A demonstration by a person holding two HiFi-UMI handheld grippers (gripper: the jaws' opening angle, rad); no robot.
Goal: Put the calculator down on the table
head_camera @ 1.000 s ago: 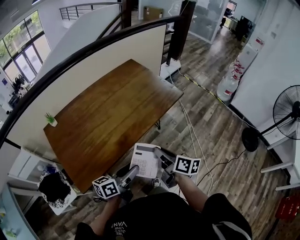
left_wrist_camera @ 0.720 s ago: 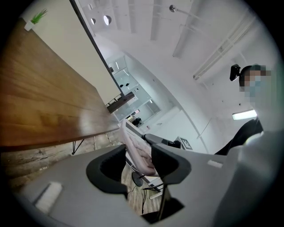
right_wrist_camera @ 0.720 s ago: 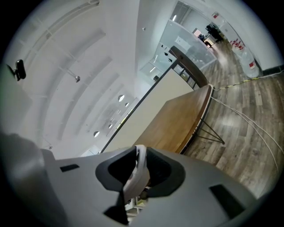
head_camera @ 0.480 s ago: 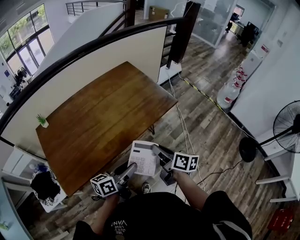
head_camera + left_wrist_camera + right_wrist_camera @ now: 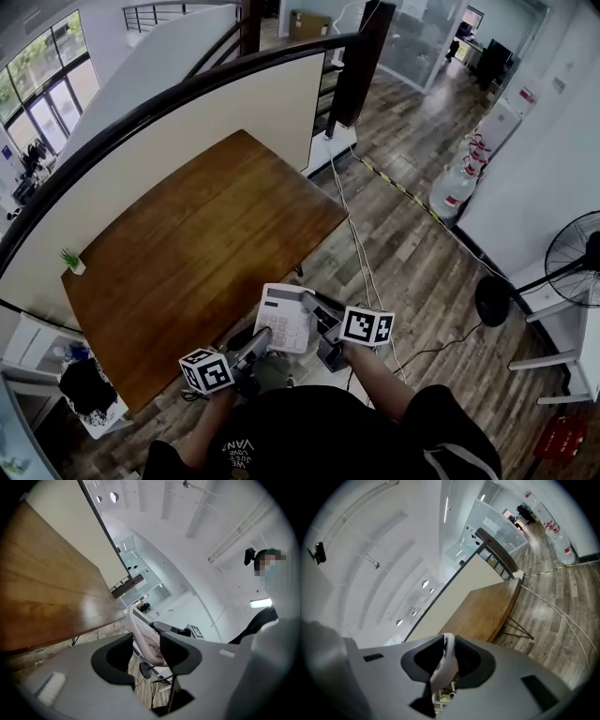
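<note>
The white calculator (image 5: 286, 323) hangs in the air just short of the near edge of the brown wooden table (image 5: 197, 244). Both grippers hold it. My left gripper (image 5: 265, 337) grips its near lower edge. In the left gripper view the calculator (image 5: 140, 630) stands edge-on between the jaws of that gripper (image 5: 146, 645). My right gripper (image 5: 309, 305) is shut on its right side. The right gripper view shows the thin white edge of the calculator (image 5: 443, 672) pinched in that gripper (image 5: 449, 656), with the table (image 5: 487, 611) ahead.
A small potted plant (image 5: 72, 262) stands at the table's far left corner. A cream partition (image 5: 187, 122) backs the table. A white shelf unit (image 5: 84, 389) is at the left. Cables (image 5: 366, 262), water bottles (image 5: 450, 187) and a fan (image 5: 572, 258) are on the floor at right.
Both grippers have carried the calculator forward, so the table's near edge is now closer to it. Neither grip has changed.
</note>
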